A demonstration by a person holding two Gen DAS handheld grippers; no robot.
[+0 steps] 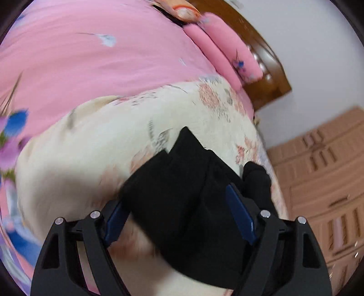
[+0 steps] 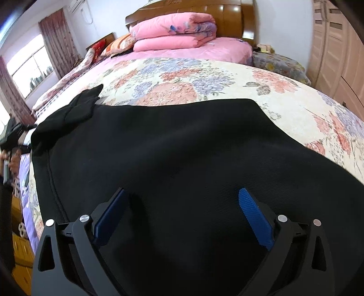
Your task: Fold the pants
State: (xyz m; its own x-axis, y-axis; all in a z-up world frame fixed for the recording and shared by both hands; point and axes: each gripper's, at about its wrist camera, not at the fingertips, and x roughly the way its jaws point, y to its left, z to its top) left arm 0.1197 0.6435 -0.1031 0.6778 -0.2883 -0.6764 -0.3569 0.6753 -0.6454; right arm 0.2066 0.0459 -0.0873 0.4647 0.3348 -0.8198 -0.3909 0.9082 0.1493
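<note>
Pants [image 2: 159, 148]: black, soft knit, spread over the lower centre of the right wrist view on the floral bedspread [image 2: 173, 77]. Judged light, limp and not slippery; no stiffness to hold a crease unaided. A bunched end [image 2: 82, 107] lay at the upper left of the fabric in that view. In the left wrist view, layered black folds [image 1: 188, 182] filled the lower centre of the frame.

Left gripper [image 1: 179, 211]: jaws spread wide, cloth lying between the pads; whether either pad pressed the fabric could not be told. Right gripper [image 2: 184, 216]: jaws parted, poised over flat fabric, clamping nothing.

Recommended hold, as a judgement: a hem or waistband edge through all layers, not mid-panel, where only the top layer would lift.

Beyond the bedspread: pink sheet [image 1: 91, 57] at upper left of the left wrist view; folded pink quilt [image 2: 175, 29] at top centre against the wooden headboard [image 2: 229, 16]; wardrobe [image 2: 336, 52] at right.
</note>
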